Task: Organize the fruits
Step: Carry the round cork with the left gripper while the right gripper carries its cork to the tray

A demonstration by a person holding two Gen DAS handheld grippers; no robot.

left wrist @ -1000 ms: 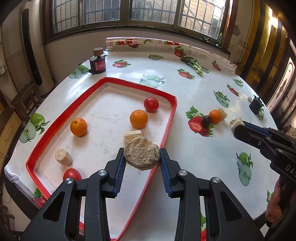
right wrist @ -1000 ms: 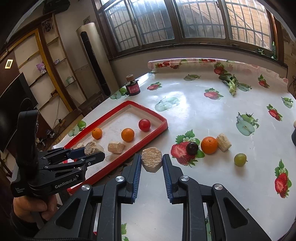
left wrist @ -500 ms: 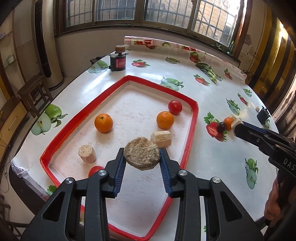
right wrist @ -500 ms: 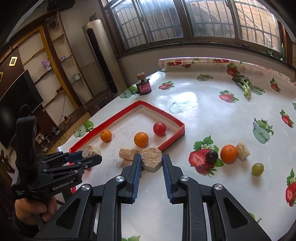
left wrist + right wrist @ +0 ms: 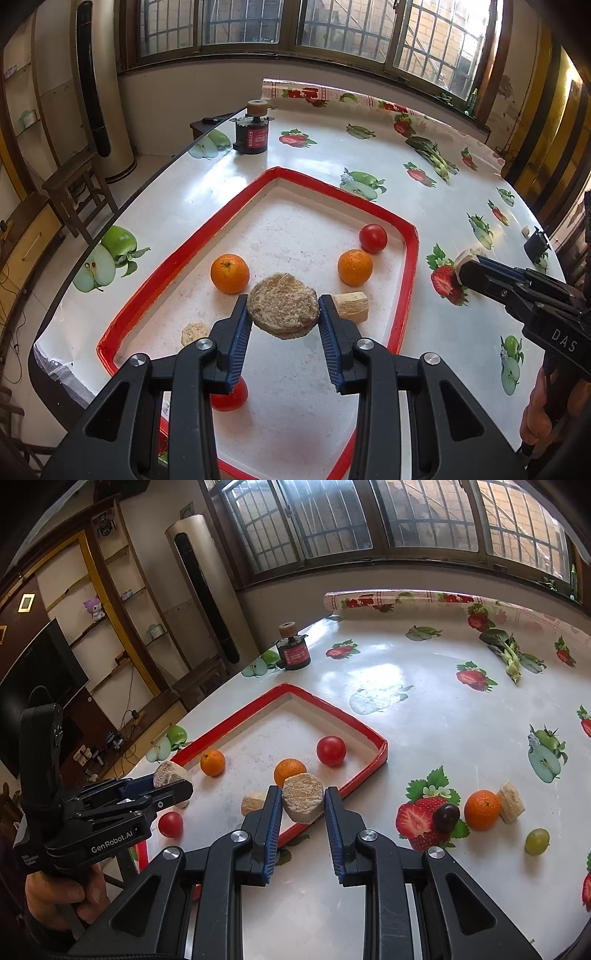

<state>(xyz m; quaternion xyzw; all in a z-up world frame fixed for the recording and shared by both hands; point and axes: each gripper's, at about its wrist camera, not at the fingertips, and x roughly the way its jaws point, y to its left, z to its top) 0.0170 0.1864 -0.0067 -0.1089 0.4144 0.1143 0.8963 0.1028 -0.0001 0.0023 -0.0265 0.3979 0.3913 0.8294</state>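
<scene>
Over the red tray (image 5: 408,280), your left gripper (image 5: 282,314) clamps a tan round chunk (image 5: 282,308); your right gripper (image 5: 303,805), above its near rim, pinches a paler chunk (image 5: 303,801). Releasing early could roll either into the oranges (image 5: 229,273).

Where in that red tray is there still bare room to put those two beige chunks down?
The red tray is bare at its far corner, beyond the tomato and the oranges. The near half is crowded with chunks, an orange and another tomato.
</scene>
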